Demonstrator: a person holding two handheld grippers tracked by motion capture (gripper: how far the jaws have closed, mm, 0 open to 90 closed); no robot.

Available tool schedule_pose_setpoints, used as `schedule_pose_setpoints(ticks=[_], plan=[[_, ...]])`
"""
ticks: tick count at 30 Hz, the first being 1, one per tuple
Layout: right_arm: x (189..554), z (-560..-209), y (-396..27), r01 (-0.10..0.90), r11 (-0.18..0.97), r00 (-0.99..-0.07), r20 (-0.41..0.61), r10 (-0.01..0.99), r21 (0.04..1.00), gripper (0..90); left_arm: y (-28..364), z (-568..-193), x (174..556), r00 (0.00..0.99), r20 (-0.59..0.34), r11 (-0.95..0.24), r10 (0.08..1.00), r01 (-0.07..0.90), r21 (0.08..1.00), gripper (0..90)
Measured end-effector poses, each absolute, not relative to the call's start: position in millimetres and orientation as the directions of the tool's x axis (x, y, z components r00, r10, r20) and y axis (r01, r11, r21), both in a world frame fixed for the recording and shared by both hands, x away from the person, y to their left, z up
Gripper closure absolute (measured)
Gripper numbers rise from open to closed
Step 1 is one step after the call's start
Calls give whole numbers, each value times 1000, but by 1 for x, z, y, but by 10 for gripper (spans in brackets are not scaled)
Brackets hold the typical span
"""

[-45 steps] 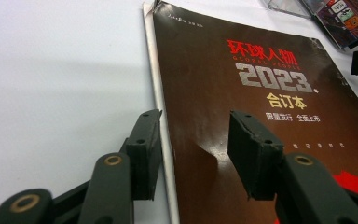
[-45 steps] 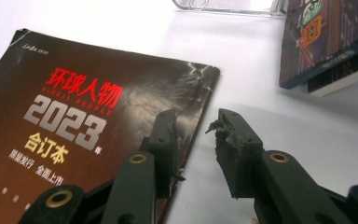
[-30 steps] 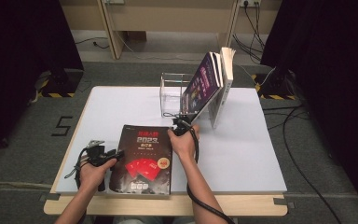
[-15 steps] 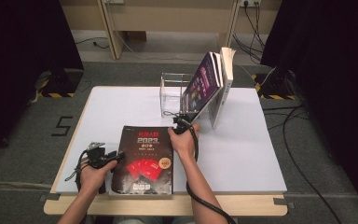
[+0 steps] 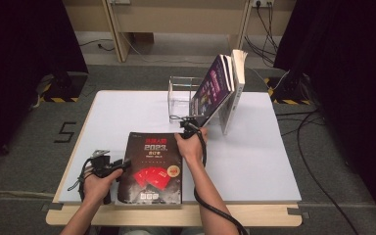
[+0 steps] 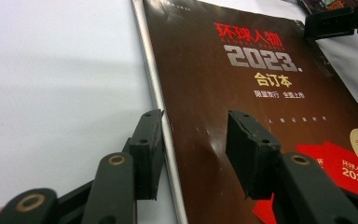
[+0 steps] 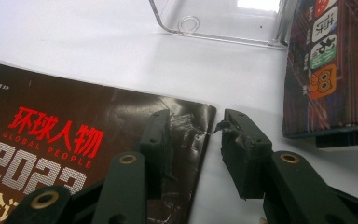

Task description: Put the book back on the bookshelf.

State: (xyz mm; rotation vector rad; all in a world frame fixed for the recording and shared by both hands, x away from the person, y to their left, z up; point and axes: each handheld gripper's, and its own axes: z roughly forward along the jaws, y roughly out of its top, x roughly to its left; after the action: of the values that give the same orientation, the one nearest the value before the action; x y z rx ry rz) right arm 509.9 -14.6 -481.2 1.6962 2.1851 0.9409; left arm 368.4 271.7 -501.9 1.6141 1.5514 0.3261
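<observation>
Two grippers at dark magazine (image 5: pixel 149 166), left gripper (image 6: pixel 193 154) jaws apart astride spine, right gripper (image 7: pixel 196 144) jaws just opening at its corner

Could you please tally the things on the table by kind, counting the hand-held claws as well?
Books lying flat: 1, the dark red-lettered book
Books leaning in the stand: 2, a purple-covered book and a pale book behind it
Clear plastic stands: 1, the clear stand
Claws: 2, left claw and right claw
Total: 6

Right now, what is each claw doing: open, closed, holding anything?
Left claw: open, astride the magazine's spine edge, not gripping.
Right claw: open, jaws just been opening, astride the magazine's corner.
</observation>
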Motion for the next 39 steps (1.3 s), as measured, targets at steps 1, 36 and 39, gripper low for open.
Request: schedule_pose_setpoints(ticks=[1,36,39], plan=[[510,-481,-14,788,128,-309,206,929,602,620,272,-502,368,196,-360,133,912,690,711,559],[523,-483,-19,804,107,-328,287,900,585,627,272,-501,372,185,-384,150,905,705,694,551],[523,-483,-20,806,100,-323,292,901,583,647,272,-501,372,186,-379,147,907,703,696,561]])
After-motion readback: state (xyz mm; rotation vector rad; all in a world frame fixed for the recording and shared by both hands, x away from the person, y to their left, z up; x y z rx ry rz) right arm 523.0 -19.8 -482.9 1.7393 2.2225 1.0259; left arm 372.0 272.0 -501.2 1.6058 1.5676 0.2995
